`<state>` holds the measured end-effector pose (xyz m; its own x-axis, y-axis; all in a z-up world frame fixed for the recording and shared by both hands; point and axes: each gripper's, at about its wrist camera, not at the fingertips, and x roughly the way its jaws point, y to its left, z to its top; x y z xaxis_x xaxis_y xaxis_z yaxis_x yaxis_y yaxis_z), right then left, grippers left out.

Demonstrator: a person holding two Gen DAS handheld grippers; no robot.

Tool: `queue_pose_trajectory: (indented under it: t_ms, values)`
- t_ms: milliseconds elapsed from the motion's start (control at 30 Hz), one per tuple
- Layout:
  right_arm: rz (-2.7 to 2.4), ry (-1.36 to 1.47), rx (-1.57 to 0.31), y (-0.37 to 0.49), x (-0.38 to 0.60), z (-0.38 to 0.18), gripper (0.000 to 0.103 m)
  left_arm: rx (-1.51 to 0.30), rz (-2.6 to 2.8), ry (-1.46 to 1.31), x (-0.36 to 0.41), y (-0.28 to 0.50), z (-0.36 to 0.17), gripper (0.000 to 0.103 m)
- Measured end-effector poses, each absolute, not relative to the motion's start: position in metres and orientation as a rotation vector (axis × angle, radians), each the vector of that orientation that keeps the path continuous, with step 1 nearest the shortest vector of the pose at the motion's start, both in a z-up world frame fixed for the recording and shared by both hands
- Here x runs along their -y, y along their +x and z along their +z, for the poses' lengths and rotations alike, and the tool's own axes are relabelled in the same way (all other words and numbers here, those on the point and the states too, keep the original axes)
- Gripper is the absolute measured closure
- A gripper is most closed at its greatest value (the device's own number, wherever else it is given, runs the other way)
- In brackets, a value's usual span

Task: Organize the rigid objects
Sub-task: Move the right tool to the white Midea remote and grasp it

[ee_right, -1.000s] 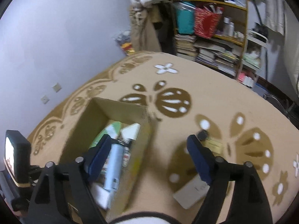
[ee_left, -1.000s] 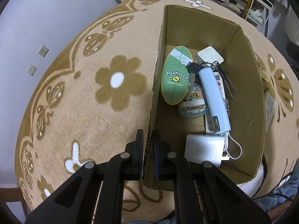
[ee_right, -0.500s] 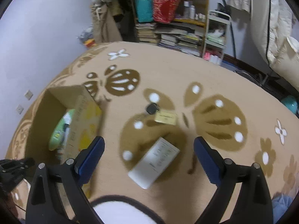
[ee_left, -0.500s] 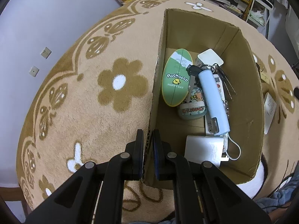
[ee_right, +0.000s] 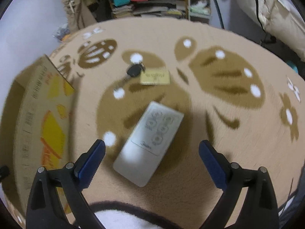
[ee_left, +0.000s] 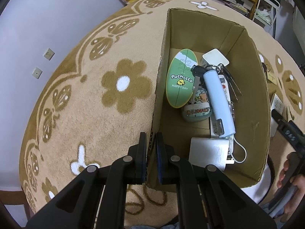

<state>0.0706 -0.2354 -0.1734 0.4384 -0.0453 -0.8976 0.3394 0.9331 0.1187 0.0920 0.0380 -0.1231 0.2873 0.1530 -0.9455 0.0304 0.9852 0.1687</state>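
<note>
My left gripper [ee_left: 151, 135] is shut on the near left wall of the cardboard box [ee_left: 158, 87]. Inside lie a green Pochacco case [ee_left: 180, 80], a light blue tube [ee_left: 219, 101], keys [ee_left: 198, 70], a round Cheers tin [ee_left: 197, 112] and a white block [ee_left: 207, 151]. My right gripper [ee_right: 151, 148] is open and empty, just above a white remote [ee_right: 150, 141] lying on the rug between its fingers. A black key with a gold tag [ee_right: 150, 75] lies farther off. The box [ee_right: 38, 126] stands left of the remote.
The beige rug [ee_right: 228, 114] with brown flower patterns covers the floor. Cluttered shelves [ee_right: 148, 0] stand at the far side and a grey wall [ee_left: 38, 28] is at the left. My right gripper and hand show in the left wrist view [ee_left: 289, 152].
My right gripper has swung right, away from the box, and come down over the white remote. My left gripper has kept its hold on the box wall.
</note>
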Motion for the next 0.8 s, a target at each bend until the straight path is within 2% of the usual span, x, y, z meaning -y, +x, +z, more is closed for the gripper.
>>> queue_pose_trajectory:
  t_ms: [233, 800]
  values:
    - [-0.268, 0.359, -1.129, 0.07, 0.238, -0.198, 0.0, -1.277, 0.083, 0.179, -0.037, 0.092, -0.124, 0.095]
    - [-0.3, 0.46, -1.105, 0.072, 0.247, -0.204, 0.0, -1.283, 0.078, 0.168, -0.04, 0.091, -0.124, 0.093]
